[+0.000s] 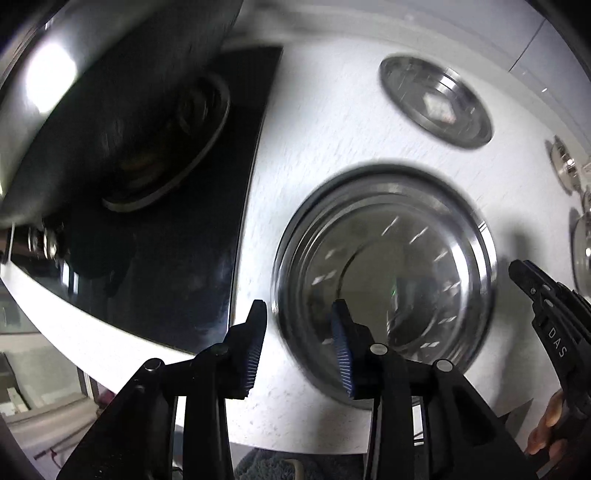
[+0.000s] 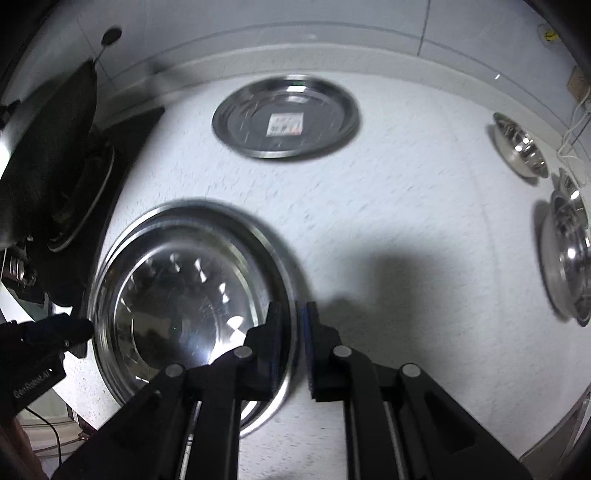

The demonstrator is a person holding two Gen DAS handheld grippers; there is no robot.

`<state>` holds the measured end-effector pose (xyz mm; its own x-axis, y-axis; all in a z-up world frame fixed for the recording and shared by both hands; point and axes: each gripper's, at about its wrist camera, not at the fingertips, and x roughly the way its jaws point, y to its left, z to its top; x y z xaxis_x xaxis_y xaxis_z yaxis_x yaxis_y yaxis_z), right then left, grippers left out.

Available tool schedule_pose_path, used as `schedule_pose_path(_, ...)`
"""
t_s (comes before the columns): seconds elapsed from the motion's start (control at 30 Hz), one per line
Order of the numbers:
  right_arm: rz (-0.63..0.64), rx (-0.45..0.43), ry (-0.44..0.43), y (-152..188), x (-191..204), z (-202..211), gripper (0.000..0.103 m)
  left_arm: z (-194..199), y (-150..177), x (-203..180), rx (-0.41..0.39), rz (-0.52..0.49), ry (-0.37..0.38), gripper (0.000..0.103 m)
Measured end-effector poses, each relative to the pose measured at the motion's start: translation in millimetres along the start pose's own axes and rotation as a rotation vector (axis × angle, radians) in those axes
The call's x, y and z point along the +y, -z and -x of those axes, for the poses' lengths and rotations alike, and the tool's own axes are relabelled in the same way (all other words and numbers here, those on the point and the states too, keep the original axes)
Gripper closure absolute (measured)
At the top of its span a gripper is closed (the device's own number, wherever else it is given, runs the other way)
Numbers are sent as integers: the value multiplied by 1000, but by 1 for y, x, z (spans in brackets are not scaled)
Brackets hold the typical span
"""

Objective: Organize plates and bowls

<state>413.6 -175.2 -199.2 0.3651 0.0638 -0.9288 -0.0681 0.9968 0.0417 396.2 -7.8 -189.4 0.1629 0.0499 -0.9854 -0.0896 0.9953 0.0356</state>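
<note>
A stack of large steel plates (image 1: 384, 273) lies on the white counter (image 1: 317, 122) and also shows in the right wrist view (image 2: 173, 295). My left gripper (image 1: 299, 321) is open, its fingers straddling the stack's left rim without gripping. My right gripper (image 2: 293, 325) is shut on the stack's right rim. A single steel plate with a label (image 1: 436, 99) lies farther back; it shows in the right wrist view (image 2: 286, 116). Steel bowls (image 2: 521, 147) (image 2: 567, 258) sit at the right.
A black stove top (image 1: 177, 240) with a burner (image 1: 170, 147) lies left of the plates, a dark wok (image 1: 92, 92) above it. The counter's front edge runs below the stack. The backsplash wall (image 2: 295, 33) rises behind.
</note>
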Motion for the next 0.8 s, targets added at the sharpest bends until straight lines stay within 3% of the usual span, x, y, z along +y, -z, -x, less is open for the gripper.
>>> schedule_pose_path(0.17, -23, -77, 11, -39, -28, 16, 91, 18, -35, -32, -91, -45, 1, 71)
schedule_pose_path(0.4, -48, -100, 5, -108, -65, -2, 91, -10, -98, -77, -138, -88, -20, 68)
schedule_pose_path(0.53, -58, -83, -41, -146, -83, -26, 91, -33, -133, -96, -116, -81, -47, 68)
schedule_pose_path(0.8, -64, -43, -102, -189, -86, -72, 91, -71, -188, -102, -20, 14, -54, 68)
